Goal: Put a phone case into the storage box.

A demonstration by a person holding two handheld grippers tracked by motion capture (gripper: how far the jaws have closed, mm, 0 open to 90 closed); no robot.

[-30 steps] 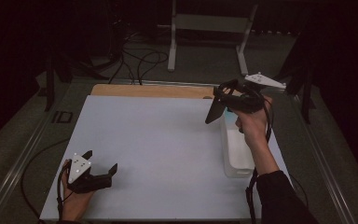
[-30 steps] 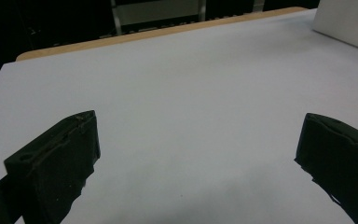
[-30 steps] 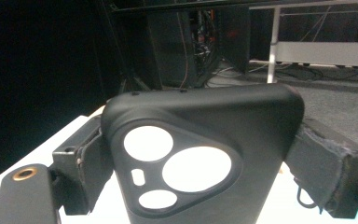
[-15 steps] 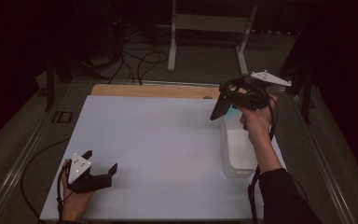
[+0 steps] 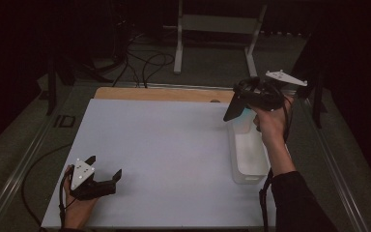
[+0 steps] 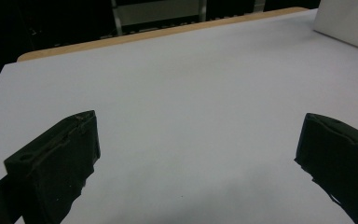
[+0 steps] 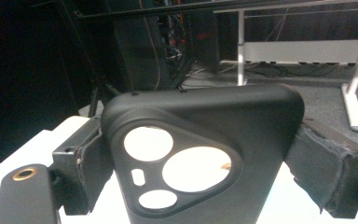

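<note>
Right gripper view: the right tool (image 7: 200, 186) is clamped on a black phone case (image 7: 200, 154) — held upright, long axis vertical. It hangs above the clear bin (image 5: 249, 157) at the counter's (image 5: 164, 145) right edge, while the left tool (image 5: 104, 174) rests gaping wide, well apart.

White-topped table (image 5: 164, 145) with bare wood strip along far edge; clear plastic bin (image 5: 249, 157) resting at right edge; left gripper (image 5: 104, 180) set down near front-left corner.

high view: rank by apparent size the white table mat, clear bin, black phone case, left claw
1. white table mat, by far the largest.
2. clear bin.
3. left claw and black phone case look alike; the case is raised nearer the camera in the right claw, so unranked.
</note>
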